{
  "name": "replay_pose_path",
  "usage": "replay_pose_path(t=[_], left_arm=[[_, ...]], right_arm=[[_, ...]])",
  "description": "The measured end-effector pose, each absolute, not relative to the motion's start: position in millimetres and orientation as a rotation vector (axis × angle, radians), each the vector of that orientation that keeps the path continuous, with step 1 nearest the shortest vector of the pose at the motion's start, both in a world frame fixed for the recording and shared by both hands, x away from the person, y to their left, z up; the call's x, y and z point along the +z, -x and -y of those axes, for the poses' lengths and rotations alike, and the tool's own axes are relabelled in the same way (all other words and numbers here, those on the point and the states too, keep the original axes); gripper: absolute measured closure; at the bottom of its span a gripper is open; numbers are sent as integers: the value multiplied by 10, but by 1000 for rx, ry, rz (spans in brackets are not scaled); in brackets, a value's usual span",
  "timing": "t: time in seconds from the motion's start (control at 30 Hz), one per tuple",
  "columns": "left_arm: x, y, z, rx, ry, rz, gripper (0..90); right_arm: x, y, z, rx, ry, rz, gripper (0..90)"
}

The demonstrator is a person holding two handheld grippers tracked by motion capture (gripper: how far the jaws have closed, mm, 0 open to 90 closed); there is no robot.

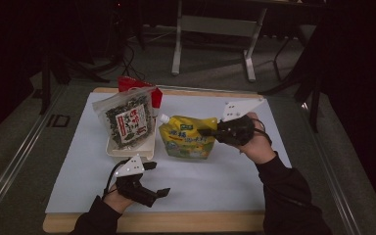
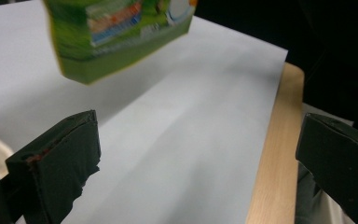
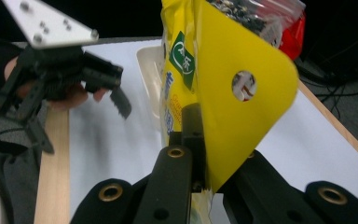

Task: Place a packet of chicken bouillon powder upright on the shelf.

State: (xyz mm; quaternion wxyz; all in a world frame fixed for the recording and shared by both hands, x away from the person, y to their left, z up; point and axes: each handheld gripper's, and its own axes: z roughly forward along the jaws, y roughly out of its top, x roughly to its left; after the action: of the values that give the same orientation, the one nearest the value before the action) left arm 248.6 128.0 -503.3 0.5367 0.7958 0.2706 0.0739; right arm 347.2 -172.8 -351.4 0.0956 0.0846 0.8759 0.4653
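Observation:
A yellow-green spouted pouch (image 1: 186, 139) stands upright mid-table on the white mat (image 1: 215, 181). My right gripper (image 1: 209, 131) is shut on its upper right edge. The right gripper view shows the jaws clamped on the pouch's (image 3: 235, 98) yellow flap, below a punched hole. My left gripper (image 1: 156, 178) hovers low near the table's front edge, open and holding nothing. In the left gripper view its gripper (image 2: 200, 140) has jaws set wide apart, and the pouch's green bottom (image 2: 116, 42) hangs blurred beyond them. I cannot tell whether the pouch touches the mat.
A clear bag of dark seaweed (image 1: 126, 119) leans in a cream tray (image 1: 127, 151) left of the pouch, with a red pack (image 1: 139, 84) behind it. The wooden table edge (image 1: 176, 221) runs along the front. A desk frame (image 1: 215, 29) stands on the floor beyond.

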Motion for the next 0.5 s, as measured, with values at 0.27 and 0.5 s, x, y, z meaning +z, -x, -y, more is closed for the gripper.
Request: replay_pose_path(t=[0.27,0.5], left_arm=[[-5171,-2416,-1293,208,-1871,-654,10],[-5230,-2408,-1270,228,-1878,-641,10]], right_arm=[[-3512,-3571,1506,1415,-241,-2591,900],[-3500,-3591,1344,1449,-228,-2586,900]])
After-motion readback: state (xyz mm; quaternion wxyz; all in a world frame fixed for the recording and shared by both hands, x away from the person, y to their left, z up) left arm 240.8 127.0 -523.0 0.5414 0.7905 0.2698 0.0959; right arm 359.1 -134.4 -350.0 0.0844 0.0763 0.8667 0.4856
